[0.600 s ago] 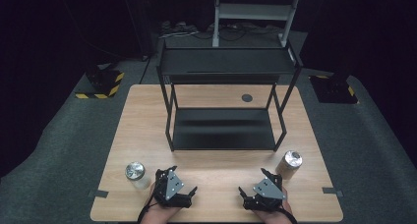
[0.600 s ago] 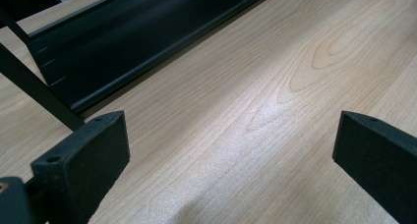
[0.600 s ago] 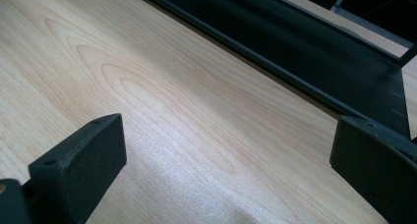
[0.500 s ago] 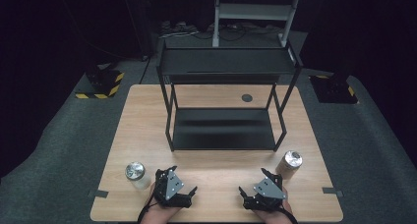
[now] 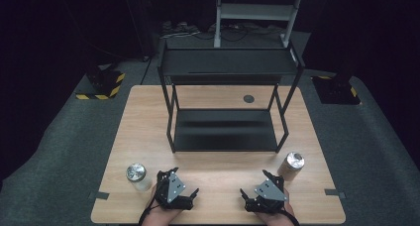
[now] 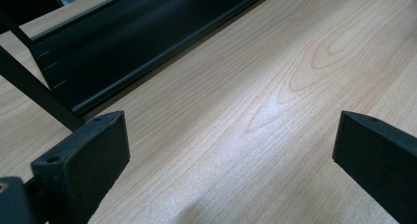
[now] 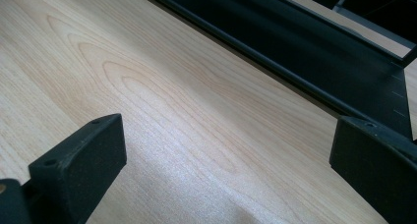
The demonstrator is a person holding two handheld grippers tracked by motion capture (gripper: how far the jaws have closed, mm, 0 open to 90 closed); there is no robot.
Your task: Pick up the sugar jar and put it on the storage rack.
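My left gripper rests near the table's front edge, left of centre, held by a hand. Its jaws stand wide open with bare wood between them. A silver-topped can stands upright just to its left, apart from it. My right gripper sits at the front right, also open over bare wood. A second can stands upright beside it on the right, not touched. A black two-tier rack occupies the middle of the table; its lower shelf edge lies ahead of each gripper.
The wooden table has a round dark grommet behind the rack. Tape marks sit at the front left edge and front right edge. Grey carpet surrounds the table, with a yellow-black striped base at the back left.
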